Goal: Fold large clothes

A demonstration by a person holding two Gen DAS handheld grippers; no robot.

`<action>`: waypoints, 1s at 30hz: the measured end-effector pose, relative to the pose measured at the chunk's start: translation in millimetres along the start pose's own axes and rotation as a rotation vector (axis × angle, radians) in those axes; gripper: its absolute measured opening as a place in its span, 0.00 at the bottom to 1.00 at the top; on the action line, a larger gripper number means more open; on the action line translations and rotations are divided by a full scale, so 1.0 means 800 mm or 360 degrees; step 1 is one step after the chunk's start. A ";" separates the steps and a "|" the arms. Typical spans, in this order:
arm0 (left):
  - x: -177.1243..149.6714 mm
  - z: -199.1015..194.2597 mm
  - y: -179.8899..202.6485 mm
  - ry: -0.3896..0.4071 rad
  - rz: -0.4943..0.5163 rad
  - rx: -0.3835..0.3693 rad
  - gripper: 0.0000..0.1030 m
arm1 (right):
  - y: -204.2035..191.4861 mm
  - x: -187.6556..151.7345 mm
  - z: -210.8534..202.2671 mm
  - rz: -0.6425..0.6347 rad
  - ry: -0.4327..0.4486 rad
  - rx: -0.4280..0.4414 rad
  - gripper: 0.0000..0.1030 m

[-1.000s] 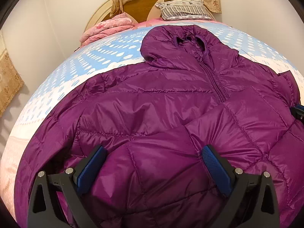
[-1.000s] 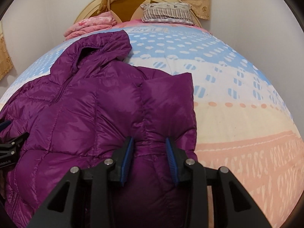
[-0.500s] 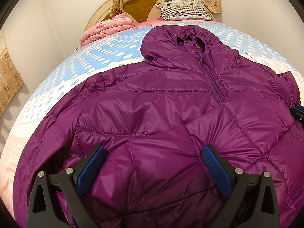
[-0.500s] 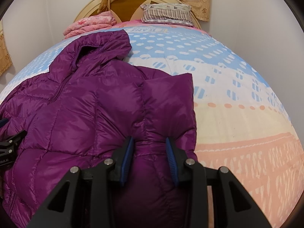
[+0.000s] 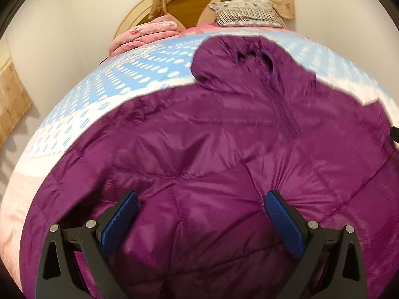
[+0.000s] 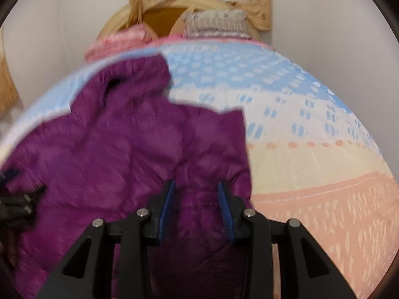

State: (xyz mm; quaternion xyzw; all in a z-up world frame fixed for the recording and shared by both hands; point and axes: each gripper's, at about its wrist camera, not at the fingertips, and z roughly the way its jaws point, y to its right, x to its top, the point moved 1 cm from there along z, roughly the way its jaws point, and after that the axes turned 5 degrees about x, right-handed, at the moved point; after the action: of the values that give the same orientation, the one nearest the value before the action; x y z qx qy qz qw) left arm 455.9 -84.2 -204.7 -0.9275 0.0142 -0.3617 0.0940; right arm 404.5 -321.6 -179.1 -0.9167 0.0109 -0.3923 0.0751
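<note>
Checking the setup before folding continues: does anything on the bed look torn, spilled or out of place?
Nothing stands out. The purple jacket lies spread on the bedspread, zipped, without visible damage; a pink blanket and pillow sit at the headboard.

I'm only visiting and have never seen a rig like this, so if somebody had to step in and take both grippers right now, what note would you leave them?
Left gripper: jaws wide, a thick bunch of the purple puffer jacket bulging between the pads; whether they press on it is unclear.
Right gripper: closed on a pinched fold at the jacket's other lower side.
Jacket: spread front up on the patterned bed cover, zipped, hood toward the headboard, one sleeve already laid over the body.
Done: jacket laid out, lower end gathered.
Left: probably carry the lower end up toward the hood, then fold smaller.
</note>
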 end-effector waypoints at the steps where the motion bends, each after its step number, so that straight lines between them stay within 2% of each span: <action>1: 0.007 -0.012 -0.004 0.0055 -0.0025 -0.0045 0.99 | 0.000 0.015 -0.009 0.0014 0.0041 0.0004 0.37; 3: 0.022 -0.029 -0.008 0.0161 -0.0055 -0.0060 0.99 | -0.004 0.035 -0.011 0.0013 0.0075 -0.0016 0.38; 5: 0.037 -0.023 -0.008 0.0177 -0.0061 -0.0064 0.99 | -0.007 0.053 0.007 0.0007 0.0042 -0.0032 0.39; 8: 0.038 0.017 -0.001 0.0095 -0.0022 0.0055 0.99 | -0.012 0.054 0.057 -0.0051 -0.0114 -0.0059 0.39; 9: 0.034 0.033 0.002 0.0037 -0.0002 0.0078 0.99 | -0.010 0.049 0.076 -0.0068 -0.0171 -0.0095 0.39; 11: 0.021 0.058 0.005 -0.0064 0.0007 0.0080 0.99 | 0.002 0.035 0.100 -0.0026 -0.0260 -0.0065 0.38; 13: 0.020 0.058 0.004 -0.0045 -0.0012 0.0076 0.99 | 0.009 0.031 0.098 -0.0003 -0.0200 -0.0022 0.38; 16: 0.018 0.058 0.012 -0.0037 0.0021 0.0102 0.99 | 0.015 0.034 0.099 0.0028 -0.0202 0.0013 0.38; 19: 0.020 0.039 0.001 -0.0025 -0.0007 0.0116 0.99 | 0.011 0.036 0.077 0.0027 -0.0199 -0.0010 0.39; 22: 0.016 -0.015 -0.029 0.0066 -0.0071 0.0020 0.99 | -0.012 0.022 0.024 0.0019 -0.0142 0.0096 0.51; 24: 0.004 -0.037 -0.033 0.0127 -0.0066 -0.0022 0.99 | -0.028 0.007 0.000 -0.0039 -0.0119 0.0116 0.66; 25: -0.004 -0.042 -0.030 0.0146 -0.0047 -0.0034 0.99 | -0.038 -0.006 -0.011 -0.0092 -0.0122 0.0104 0.67; 27: -0.019 -0.031 -0.018 0.0096 0.0023 -0.0011 0.99 | -0.048 -0.031 -0.011 -0.0128 -0.0174 0.0071 0.67; 29: -0.029 0.001 -0.003 -0.0017 0.0080 0.0052 0.99 | -0.049 -0.054 0.007 -0.0128 -0.0264 0.0026 0.66; 30: -0.032 0.012 -0.001 -0.0060 0.0077 0.0025 0.99 | -0.050 -0.063 0.014 -0.0144 -0.0256 0.0000 0.66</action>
State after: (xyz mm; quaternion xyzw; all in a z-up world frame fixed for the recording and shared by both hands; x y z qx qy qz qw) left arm 443.6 -79.7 -228.4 -0.9327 0.0320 -0.3418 0.1103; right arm 376.3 -277.0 -216.8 -0.9448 -0.0365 -0.3203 0.0579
